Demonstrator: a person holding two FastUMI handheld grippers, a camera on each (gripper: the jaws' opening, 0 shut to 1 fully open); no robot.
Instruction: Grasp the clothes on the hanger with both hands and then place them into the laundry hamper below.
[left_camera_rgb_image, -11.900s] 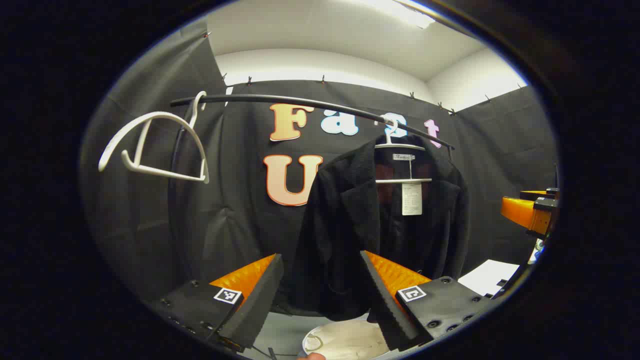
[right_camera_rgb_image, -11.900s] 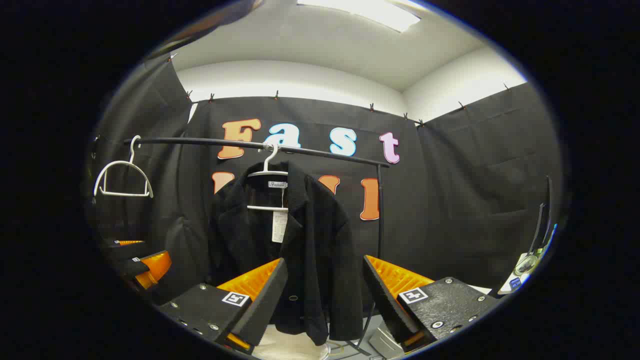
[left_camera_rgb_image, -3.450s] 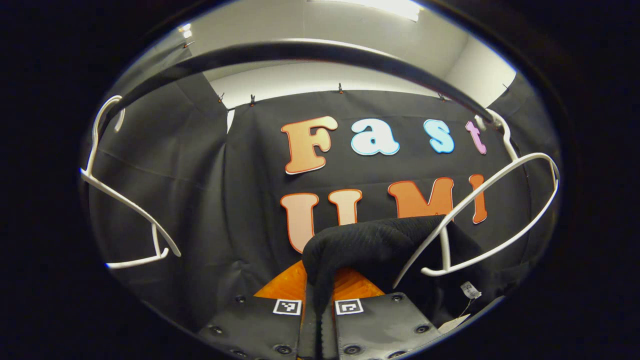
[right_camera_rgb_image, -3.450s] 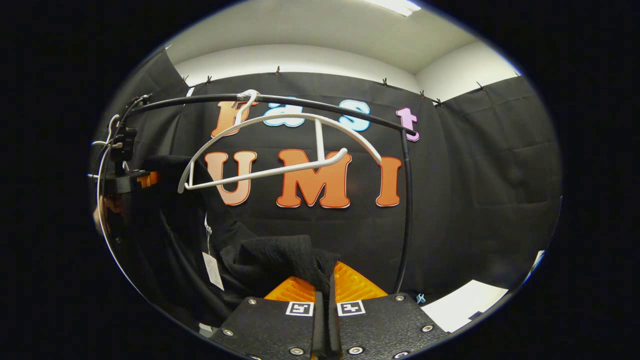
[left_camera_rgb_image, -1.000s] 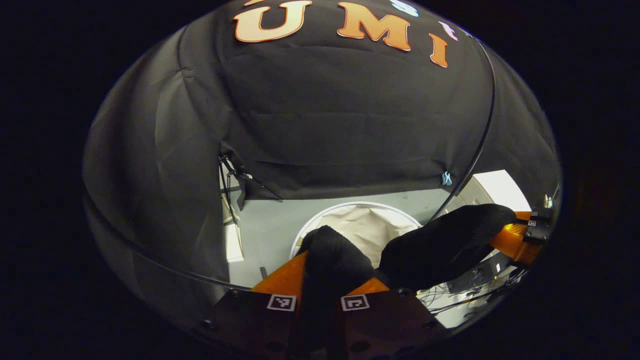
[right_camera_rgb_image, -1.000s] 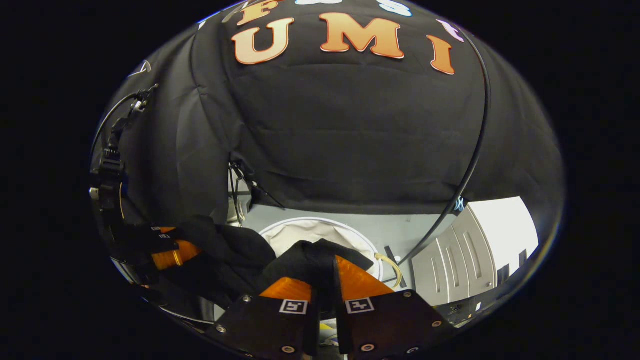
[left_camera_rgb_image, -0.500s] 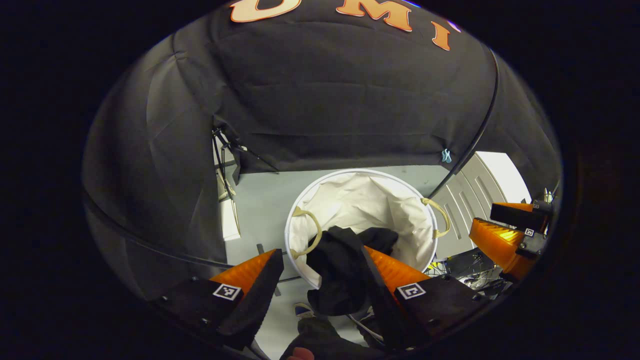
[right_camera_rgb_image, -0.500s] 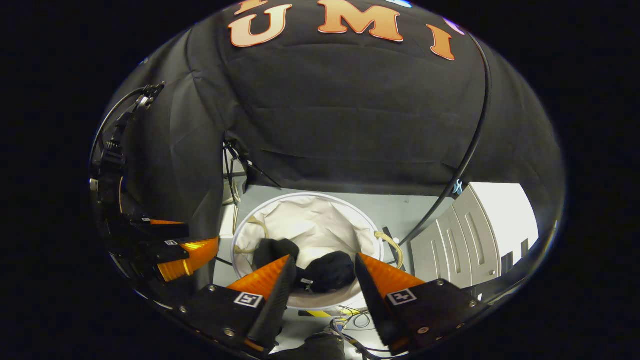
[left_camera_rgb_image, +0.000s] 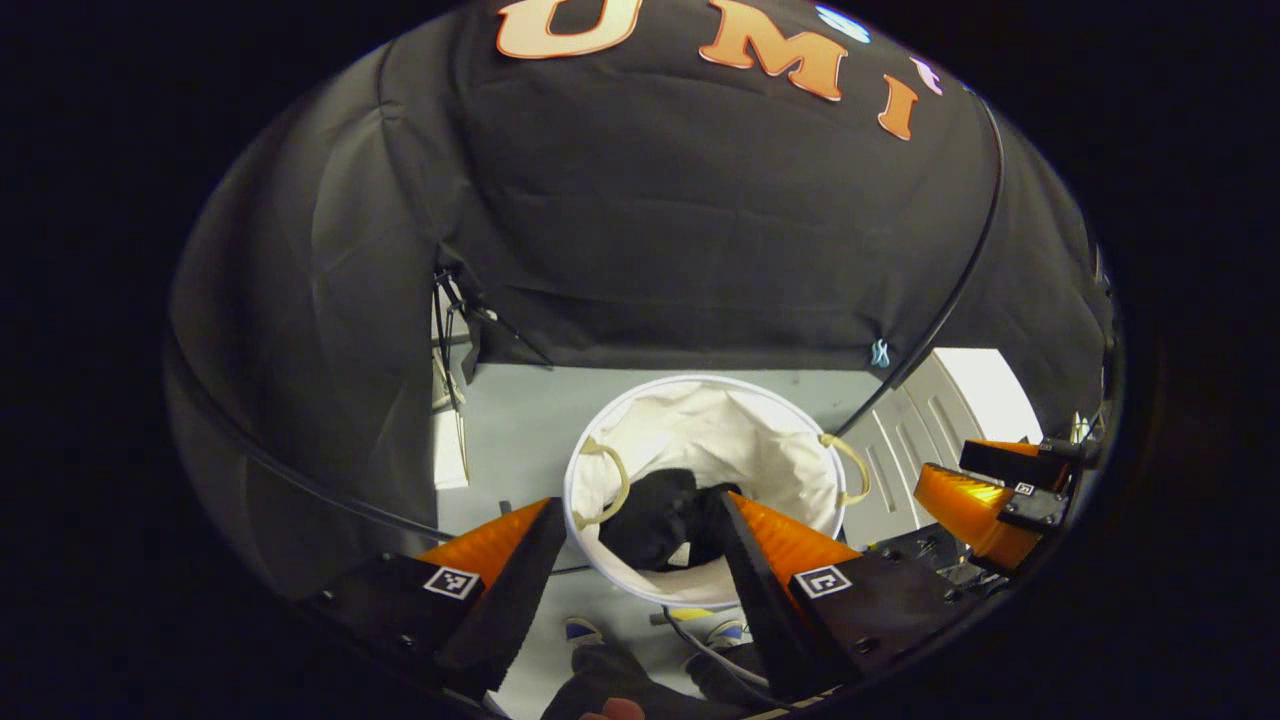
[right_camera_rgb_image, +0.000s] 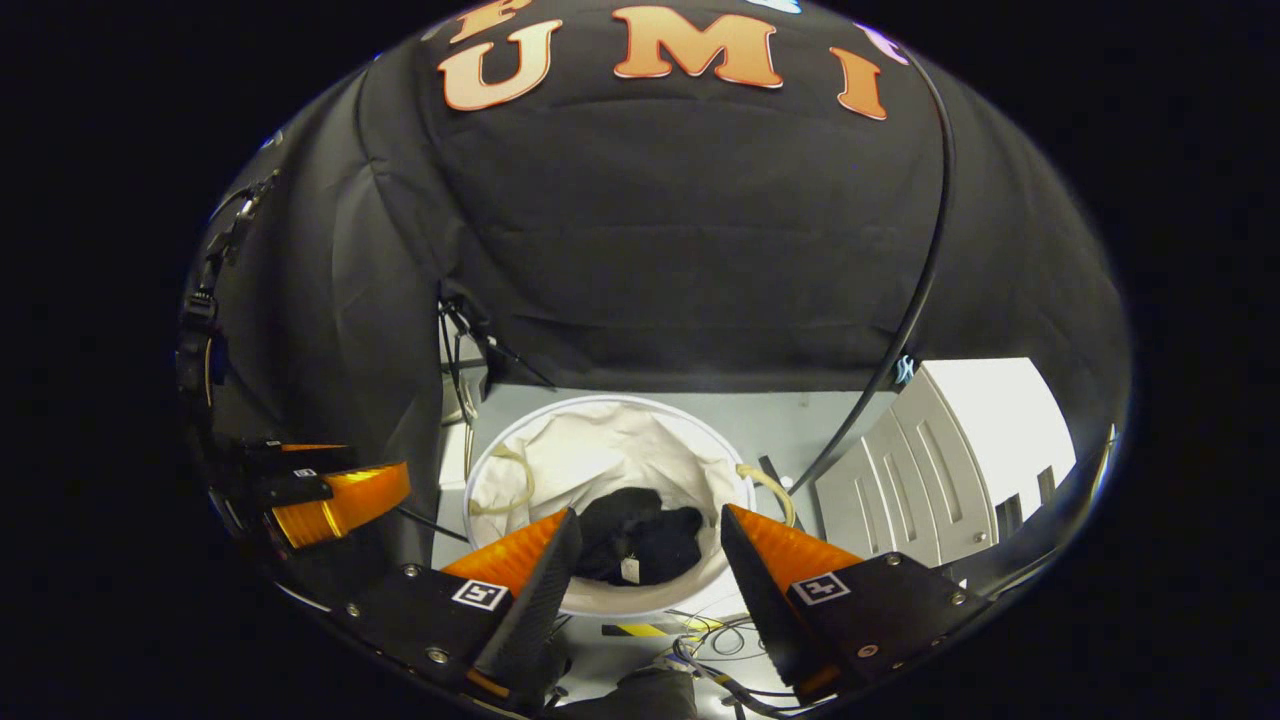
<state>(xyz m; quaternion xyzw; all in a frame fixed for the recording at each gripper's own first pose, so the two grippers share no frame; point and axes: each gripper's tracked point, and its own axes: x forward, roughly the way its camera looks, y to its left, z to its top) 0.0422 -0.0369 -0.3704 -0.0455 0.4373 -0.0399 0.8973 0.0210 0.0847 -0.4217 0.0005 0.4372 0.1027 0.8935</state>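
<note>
Now both grippers have let go: the left gripper (left_camera_rgb_image: 640, 545) and the right gripper (right_camera_rgb_image: 648, 560) are wide apart with nothing in them. Just below them, the clothes (right_camera_rgb_image: 640, 545) have dropped into the hamper (left_camera_rgb_image: 640, 395). So the job looks done.

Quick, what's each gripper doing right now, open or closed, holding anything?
Left gripper: open, holding nothing, above the hamper.
Right gripper: open, holding nothing; the black jacket lies in the hamper.
</note>
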